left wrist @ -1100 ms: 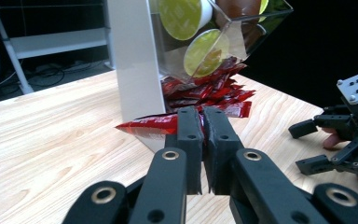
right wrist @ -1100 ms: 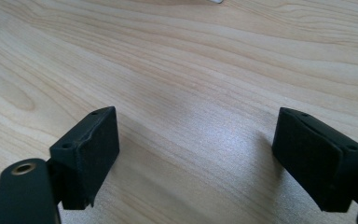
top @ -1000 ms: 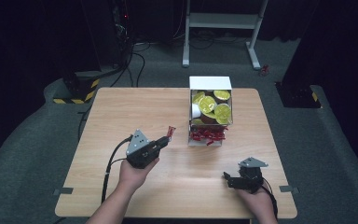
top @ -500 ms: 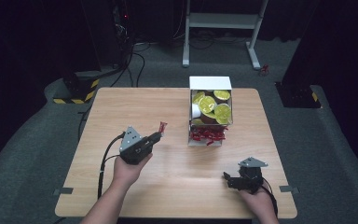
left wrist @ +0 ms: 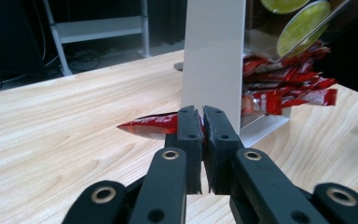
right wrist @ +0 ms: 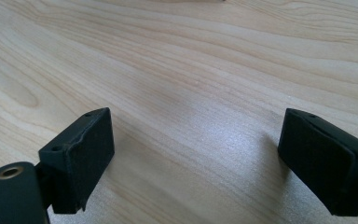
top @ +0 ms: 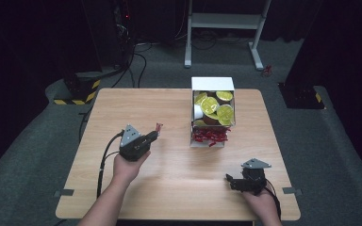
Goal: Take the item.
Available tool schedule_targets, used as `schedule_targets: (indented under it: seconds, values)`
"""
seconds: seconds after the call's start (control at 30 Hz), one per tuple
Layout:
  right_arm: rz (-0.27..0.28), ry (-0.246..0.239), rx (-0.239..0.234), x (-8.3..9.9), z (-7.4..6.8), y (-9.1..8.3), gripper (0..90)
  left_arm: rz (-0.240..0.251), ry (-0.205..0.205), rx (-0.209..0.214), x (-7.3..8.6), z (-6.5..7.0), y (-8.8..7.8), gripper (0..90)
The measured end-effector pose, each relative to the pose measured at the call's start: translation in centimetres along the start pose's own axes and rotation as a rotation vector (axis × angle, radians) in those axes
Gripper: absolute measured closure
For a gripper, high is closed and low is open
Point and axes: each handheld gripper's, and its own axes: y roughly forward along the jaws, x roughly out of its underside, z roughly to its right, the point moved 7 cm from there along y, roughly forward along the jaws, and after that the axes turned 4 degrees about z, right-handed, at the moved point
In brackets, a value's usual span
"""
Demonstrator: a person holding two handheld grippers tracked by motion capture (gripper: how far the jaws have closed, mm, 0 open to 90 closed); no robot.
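Wooden table (top: 122, 108), light grain, bare over most of its left half and along the near edge, so lots of open room there. White dispenser box (top: 212, 84) stands toward the far right part of the table, its back wall right at the far edge; it's well apart from the right edge. Top compartment holds yellow-lidded pods (top: 210, 104); lower open tray holds a bunch of red sachets (top: 209, 136), some poking out over the tray's front lip toward the table centre.

L gripper (top: 154, 135) hovers mid-table, left of the box w/ a bare gap between them, pointing roughly at the far right corner. Its jaws are pressed together, pinching one red sachet (left wrist: 156, 125) by an end; the packet sticks out sideways past the jaws and, in the left gripper view, seems to hang clear above the wood, though contact is hard to judge. Box wall and tray lip sit just behind it in that view.

R gripper (top: 230, 181) sits near the near right corner, close to the near edge, jaws spread wide w/ bare tabletop between them.
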Motion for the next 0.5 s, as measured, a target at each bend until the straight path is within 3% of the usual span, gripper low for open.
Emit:
schedule_targets:
  seconds: [0.3,0.5]
  values:
    - [-0.003,-0.007,0.006,0.0,-0.1,0.0,10.5,-0.04,-0.016,-0.032,1.2,-0.9,1.6,86.0]
    - [-0.003,-0.011,0.006,0.0,-0.1,0.0,10.4,-0.058,-0.015,-0.057,0.8,-2.0,2.5,85.9]
